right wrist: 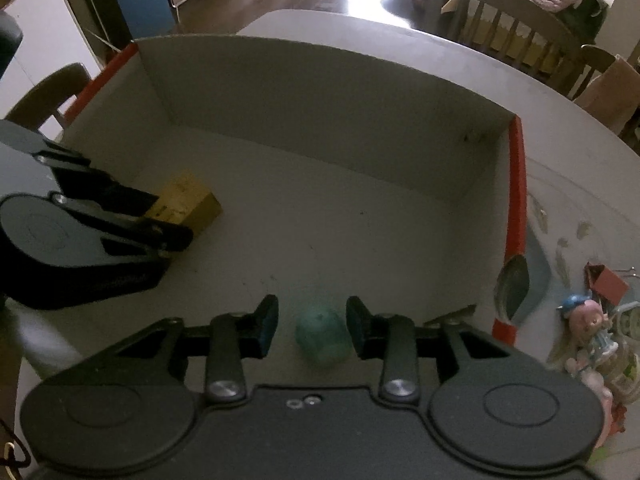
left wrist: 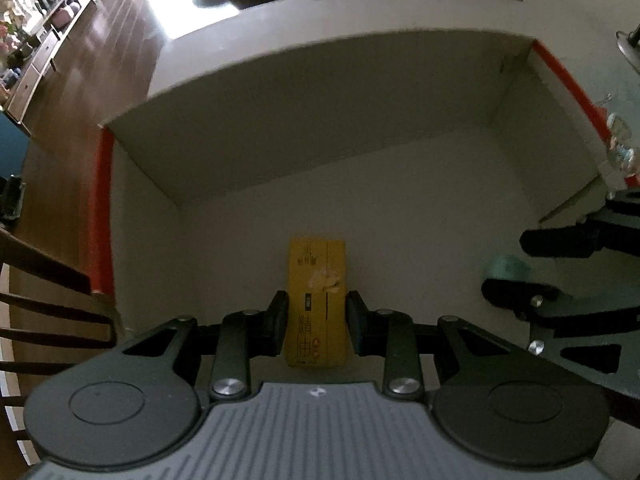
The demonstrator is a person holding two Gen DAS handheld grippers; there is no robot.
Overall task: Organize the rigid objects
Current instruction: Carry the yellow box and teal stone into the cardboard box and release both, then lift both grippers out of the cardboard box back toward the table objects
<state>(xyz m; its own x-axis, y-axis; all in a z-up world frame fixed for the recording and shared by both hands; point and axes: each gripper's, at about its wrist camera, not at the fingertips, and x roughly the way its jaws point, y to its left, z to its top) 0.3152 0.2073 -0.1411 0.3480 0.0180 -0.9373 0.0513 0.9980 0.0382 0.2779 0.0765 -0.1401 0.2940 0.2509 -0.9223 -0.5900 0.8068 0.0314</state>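
- Looking down into a shallow cardboard box (left wrist: 280, 128): plain grey-white board inside, matte, with orange-red outer edges at 9 and 3 o'clock. It sits on a pale tabletop (right wrist: 580, 184).
- Left gripper (left wrist: 316, 320), black linkage arms with bright rivets and a ribbed grey housing, is clamped on a yellow carton (left wrist: 318, 280). The carton is a narrow rectangular pack, smooth printed card with dark characters and a pale scuffed patch at mid-face. It stands on the box floor at 6 o'clock in the left wrist view, pads pressing both long sides.
- Right gripper (right wrist: 312, 326), same black build with a dark flat housing, has its jaws apart. A teal object (right wrist: 322, 336), rounded and barrel-like with a soft sheen, lies on the box floor between the pads; a gap shows on the left side, and contact on the right is too blurred to judge.
- Only the left wrist view shows the carton's print; it catches the teal object merely as a smear at 3 o'clock.
- Only the right wrist view shows the carton's blocky end at 9 o'clock, plus a figurine (right wrist: 592, 332) in pink and blue on the table at 4 o'clock.
- Room: dark glossy plank floor (left wrist: 112, 40) with window glare at 12 o'clock, and slatted wooden chairs (right wrist: 512, 28) around the table.
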